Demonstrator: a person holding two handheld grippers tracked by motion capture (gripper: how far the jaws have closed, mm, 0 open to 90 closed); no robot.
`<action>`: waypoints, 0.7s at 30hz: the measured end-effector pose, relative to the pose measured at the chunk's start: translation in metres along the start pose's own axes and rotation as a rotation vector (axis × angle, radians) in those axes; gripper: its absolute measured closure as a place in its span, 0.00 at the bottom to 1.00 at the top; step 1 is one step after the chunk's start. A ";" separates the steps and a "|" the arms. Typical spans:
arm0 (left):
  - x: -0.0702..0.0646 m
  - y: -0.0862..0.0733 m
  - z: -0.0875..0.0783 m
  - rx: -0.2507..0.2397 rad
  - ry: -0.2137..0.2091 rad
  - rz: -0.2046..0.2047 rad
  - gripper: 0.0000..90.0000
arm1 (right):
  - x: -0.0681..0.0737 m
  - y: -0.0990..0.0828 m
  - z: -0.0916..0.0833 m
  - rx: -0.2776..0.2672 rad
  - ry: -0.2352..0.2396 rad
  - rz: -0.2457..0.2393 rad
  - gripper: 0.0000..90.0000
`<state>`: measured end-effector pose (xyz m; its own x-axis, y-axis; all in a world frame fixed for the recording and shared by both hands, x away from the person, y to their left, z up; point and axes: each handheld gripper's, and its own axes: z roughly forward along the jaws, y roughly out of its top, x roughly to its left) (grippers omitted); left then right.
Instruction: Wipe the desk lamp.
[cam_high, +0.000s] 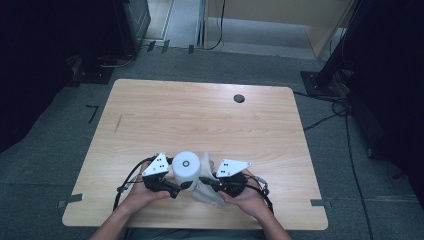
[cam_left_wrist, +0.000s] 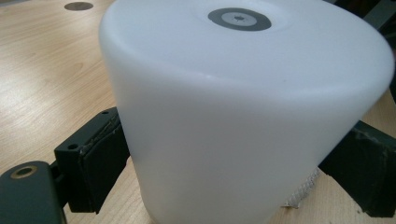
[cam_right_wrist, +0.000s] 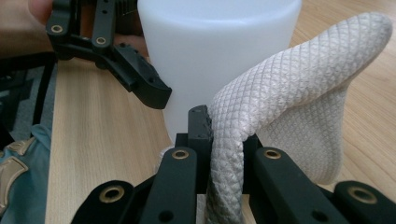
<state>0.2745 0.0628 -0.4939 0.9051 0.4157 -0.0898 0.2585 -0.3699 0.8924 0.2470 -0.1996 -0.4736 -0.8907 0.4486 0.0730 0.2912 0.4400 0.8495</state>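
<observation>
Left gripper (cam_high: 184, 187): my jaws clamp the white tub (cam_high: 186, 167), lower centre.
Right gripper (cam_high: 204, 181): pinched on cloth (cam_right_wrist: 299, 79); wipe firmly, steadying tub.

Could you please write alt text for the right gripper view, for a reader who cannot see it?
The right gripper is shut on a fold of textured whitish cloth above a light wooden table. Just behind stands a white translucent plastic cylinder, with the left gripper against its left side.
</observation>
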 end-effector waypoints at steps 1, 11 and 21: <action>0.000 0.000 0.000 0.001 -0.002 0.000 0.08 | 0.000 0.000 0.000 -0.001 0.001 -0.001 0.92; 0.002 -0.001 -0.005 0.004 -0.007 0.004 0.09 | -0.004 0.004 -0.011 -0.049 -0.033 0.025 0.92; -0.001 -0.001 -0.002 0.007 -0.020 0.021 0.09 | 0.004 0.021 -0.025 -0.141 -0.033 0.009 0.92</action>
<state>0.2729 0.0647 -0.4936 0.9168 0.3913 -0.0799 0.2416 -0.3842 0.8911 0.2405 -0.2077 -0.4427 -0.8757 0.4783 0.0660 0.2455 0.3234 0.9138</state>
